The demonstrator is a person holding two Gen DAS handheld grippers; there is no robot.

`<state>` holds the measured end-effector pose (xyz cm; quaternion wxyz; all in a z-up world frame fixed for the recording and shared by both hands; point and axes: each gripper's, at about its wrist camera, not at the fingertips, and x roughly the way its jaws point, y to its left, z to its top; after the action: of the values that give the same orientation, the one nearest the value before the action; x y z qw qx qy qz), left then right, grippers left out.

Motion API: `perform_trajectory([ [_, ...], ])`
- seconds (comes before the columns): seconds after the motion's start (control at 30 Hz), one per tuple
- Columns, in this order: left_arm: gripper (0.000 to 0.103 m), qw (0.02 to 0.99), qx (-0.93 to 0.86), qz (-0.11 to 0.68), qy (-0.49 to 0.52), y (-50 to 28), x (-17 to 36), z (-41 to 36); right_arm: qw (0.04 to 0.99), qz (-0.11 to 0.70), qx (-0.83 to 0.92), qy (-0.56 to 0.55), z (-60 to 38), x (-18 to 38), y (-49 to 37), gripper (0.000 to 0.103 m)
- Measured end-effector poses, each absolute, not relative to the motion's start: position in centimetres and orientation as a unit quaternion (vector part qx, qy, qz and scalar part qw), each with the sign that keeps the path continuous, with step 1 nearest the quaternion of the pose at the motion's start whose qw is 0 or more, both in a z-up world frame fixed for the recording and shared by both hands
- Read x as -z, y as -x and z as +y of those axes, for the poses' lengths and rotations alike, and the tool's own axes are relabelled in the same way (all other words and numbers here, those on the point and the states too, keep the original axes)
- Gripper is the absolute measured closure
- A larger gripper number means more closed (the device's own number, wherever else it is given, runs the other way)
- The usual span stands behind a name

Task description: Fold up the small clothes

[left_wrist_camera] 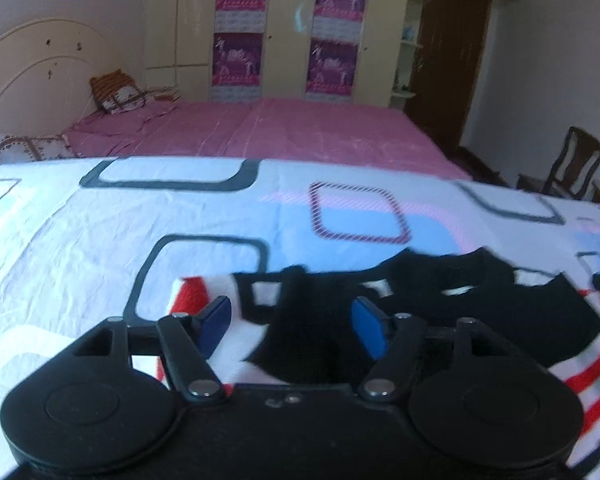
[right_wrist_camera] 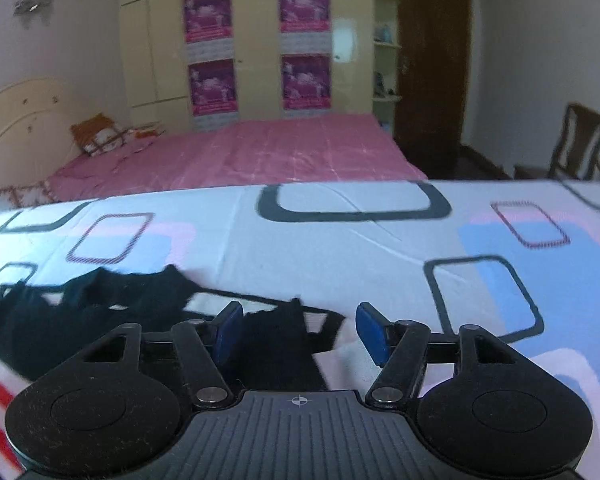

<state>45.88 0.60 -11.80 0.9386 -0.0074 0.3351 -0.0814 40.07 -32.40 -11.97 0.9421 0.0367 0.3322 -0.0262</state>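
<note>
A small black garment with red and white stripes (left_wrist_camera: 500,312) is spread on a patterned sheet (left_wrist_camera: 80,248), low in both views. In the left wrist view its black sleeve lies between the wide-set fingers of the left tool (left_wrist_camera: 291,326), nothing gripped. In the right wrist view the other sleeve (right_wrist_camera: 276,340) is framed by the right tool (right_wrist_camera: 299,330), equally wide. Both sleeves are probably best pinched near their outer edges together, then carried inward toward nine and three o'clock evenly, so creases are avoided. A pink bed (left_wrist_camera: 260,128) is seen at twelve o'clock.
</note>
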Motion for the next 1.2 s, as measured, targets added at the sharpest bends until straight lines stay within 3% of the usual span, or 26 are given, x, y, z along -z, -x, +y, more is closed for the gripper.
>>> perform_trajectory([
  [0.03,0.037,0.940,0.087,0.331,0.007,-45.4,11.3,0.2,0.943,0.332,0.021,-0.031,-31.8,11.9,-39.9,0.041],
  [0.07,0.037,0.940,0.095,0.329,0.005,-45.1,10.9,-0.2,0.943,0.332,0.011,-0.029,-31.3,11.8,-39.6,0.051],
  [0.13,0.037,0.939,0.112,0.326,0.000,-44.4,10.3,-1.2,0.941,0.337,-0.006,-0.028,-30.3,11.8,-39.5,0.059],
  [0.5,0.037,0.914,0.142,0.376,-0.052,-42.7,14.1,-5.2,0.928,0.370,-0.042,0.007,-26.4,13.9,-38.3,0.059],
  [0.7,0.029,0.914,0.117,0.385,-0.050,-42.9,15.4,-3.0,0.921,0.389,0.020,0.001,-29.9,16.0,-37.8,0.059],
  [0.9,0.029,0.915,0.106,0.387,-0.046,-42.6,15.0,-1.9,0.913,0.400,0.067,-0.034,-33.0,16.7,-37.3,0.059],
  [1.2,0.036,0.918,0.118,0.378,-0.031,-41.3,13.3,-1.8,0.924,0.379,0.042,-0.019,-29.1,13.9,-36.1,0.059],
])
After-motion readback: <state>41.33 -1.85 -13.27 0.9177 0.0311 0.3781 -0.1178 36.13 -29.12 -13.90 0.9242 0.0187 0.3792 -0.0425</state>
